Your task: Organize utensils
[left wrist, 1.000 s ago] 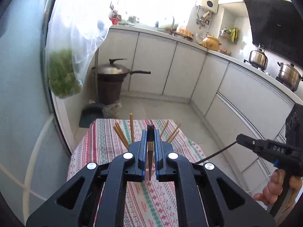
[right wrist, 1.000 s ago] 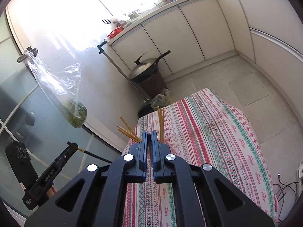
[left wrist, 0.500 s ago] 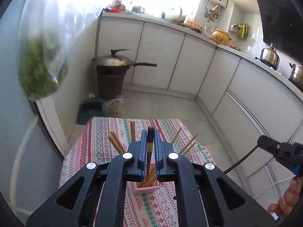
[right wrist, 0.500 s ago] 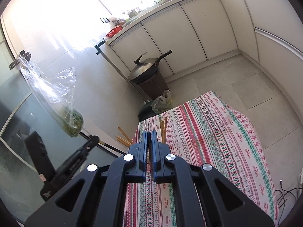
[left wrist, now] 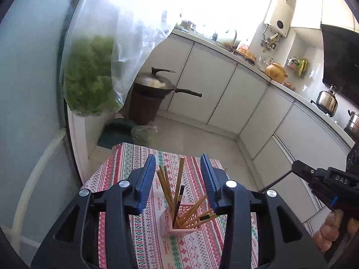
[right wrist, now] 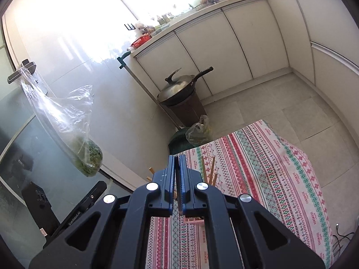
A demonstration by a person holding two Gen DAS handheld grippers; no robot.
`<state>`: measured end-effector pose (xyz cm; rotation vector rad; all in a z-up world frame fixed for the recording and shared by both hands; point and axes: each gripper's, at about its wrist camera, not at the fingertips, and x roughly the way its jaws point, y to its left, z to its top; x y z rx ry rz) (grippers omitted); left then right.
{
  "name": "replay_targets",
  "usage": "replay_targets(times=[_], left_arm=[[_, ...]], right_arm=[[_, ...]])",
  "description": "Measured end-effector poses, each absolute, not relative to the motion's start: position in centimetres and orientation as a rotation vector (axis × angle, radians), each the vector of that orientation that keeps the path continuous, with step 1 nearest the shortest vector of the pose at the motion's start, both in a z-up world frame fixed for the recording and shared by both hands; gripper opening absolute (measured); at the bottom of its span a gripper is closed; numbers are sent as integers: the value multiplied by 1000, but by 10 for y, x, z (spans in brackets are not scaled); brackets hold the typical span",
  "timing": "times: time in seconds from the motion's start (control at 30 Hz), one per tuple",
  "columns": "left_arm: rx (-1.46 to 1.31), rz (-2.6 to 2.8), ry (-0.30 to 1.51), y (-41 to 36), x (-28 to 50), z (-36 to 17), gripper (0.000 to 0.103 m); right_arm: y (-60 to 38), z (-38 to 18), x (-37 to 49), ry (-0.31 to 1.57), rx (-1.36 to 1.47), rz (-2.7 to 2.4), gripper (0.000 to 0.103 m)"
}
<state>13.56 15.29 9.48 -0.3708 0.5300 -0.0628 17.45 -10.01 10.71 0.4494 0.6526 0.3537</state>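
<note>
The left gripper (left wrist: pixel 178 174) is seen with its blue pads (left wrist: pixel 147 179) apart, and its jaws are opening. Nothing is pressed by the pads. Past them, a small pink holder (left wrist: pixel 167 225) is seen standing on the striped cloth (left wrist: pixel 134 157). Its walls are made of a grid with little holes. Many thin chopsticks (left wrist: pixel 179 179) are stuck in it. Most are wood coloured, and they lean out in different ways like a fan. One dark chopstick (left wrist: pixel 179 196) stands among them, nearly upright. Another stick with a dark end (left wrist: pixel 205 217) leans low to the right.

The right gripper (right wrist: pixel 176 174) is seen with its jaws shut tight. Whether a thin thing is pinched there cannot be told. Just past its tips, a few chopstick tops (right wrist: pixel 212 170) are seen sticking up, and a bit of the pink holder (right wrist: pixel 190 220) shows under it. In the left view, the same gripper (left wrist: pixel 298 168) is held at the right edge by a hand (left wrist: pixel 325 231).

The cloth is covered with red, green and white bands. It is laid over a small table.

Farther off, a clear bag (left wrist: pixel 89 78) of green leaves is hung by the glass door. A lidded wok (left wrist: pixel 154 85) is set on a brown bin (left wrist: pixel 143 107) on the floor. White cupboards (left wrist: pixel 215 94) are lined along the wall. A gold pot (left wrist: pixel 276 71) and steel pots (left wrist: pixel 327 99) are kept on the counter.
</note>
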Motion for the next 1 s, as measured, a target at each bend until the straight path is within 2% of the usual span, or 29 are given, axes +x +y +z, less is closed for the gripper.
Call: replay_targets(times=[0.23, 0.33, 0.4, 0.43, 0.5, 0.53, 0.67, 1.0], left_arm=[[-370, -55, 548, 152, 139, 89, 40], [-351, -36, 506, 148, 132, 97, 52], [-325, 2, 472, 143, 125, 103, 73], [-311, 21, 456, 140, 121, 106, 77], [-281, 52, 426, 131, 114, 112, 91], [-264, 63, 414, 126, 110, 116, 94], [-211, 86, 391, 107, 101, 123, 96], [-180, 141, 347, 85, 83, 128, 96]], right_arm=[[-81, 66, 211, 732, 441, 332, 8], [-81, 60, 210, 728, 436, 322, 10], [-80, 69, 202, 695, 397, 321, 11], [-80, 73, 196, 676, 374, 315, 16], [-79, 82, 184, 637, 340, 298, 33], [-78, 85, 178, 620, 325, 284, 45], [-75, 94, 156, 560, 253, 229, 66], [-95, 103, 119, 495, 203, 113, 87]])
